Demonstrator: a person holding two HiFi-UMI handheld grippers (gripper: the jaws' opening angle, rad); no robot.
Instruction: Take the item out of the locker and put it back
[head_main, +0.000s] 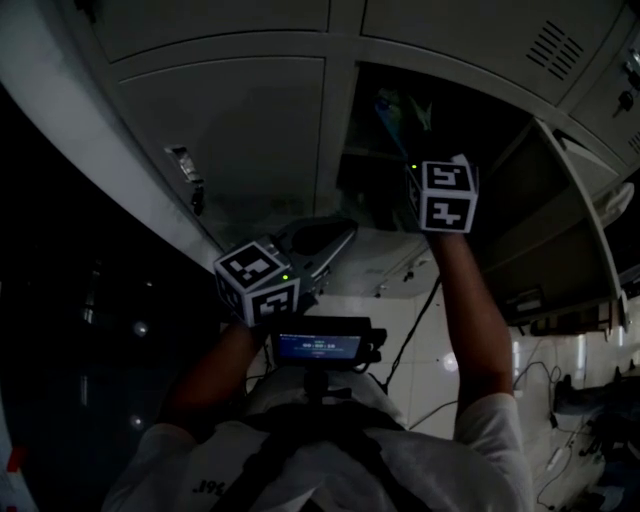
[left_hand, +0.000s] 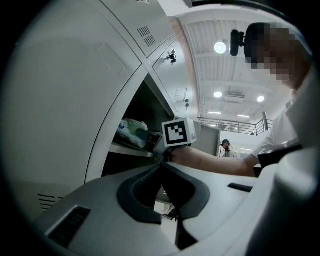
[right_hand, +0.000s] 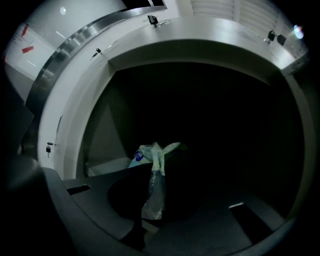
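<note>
A white short-sleeved shirt (head_main: 470, 450) is on show, crossed by dark straps (head_main: 300, 440), and a small black screen (head_main: 318, 346) with a blue-lit display is mounted at the chest. White cubes printed with black square markers are seen at both hands, the left cube (head_main: 258, 283) and the right cube (head_main: 447, 195), and a tiny green light is lit beside each.

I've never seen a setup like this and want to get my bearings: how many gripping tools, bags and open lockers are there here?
Left gripper: 1
Right gripper: 1
Bag, pinched in the right fingers: 1
Open locker: 1
Total: 4
</note>
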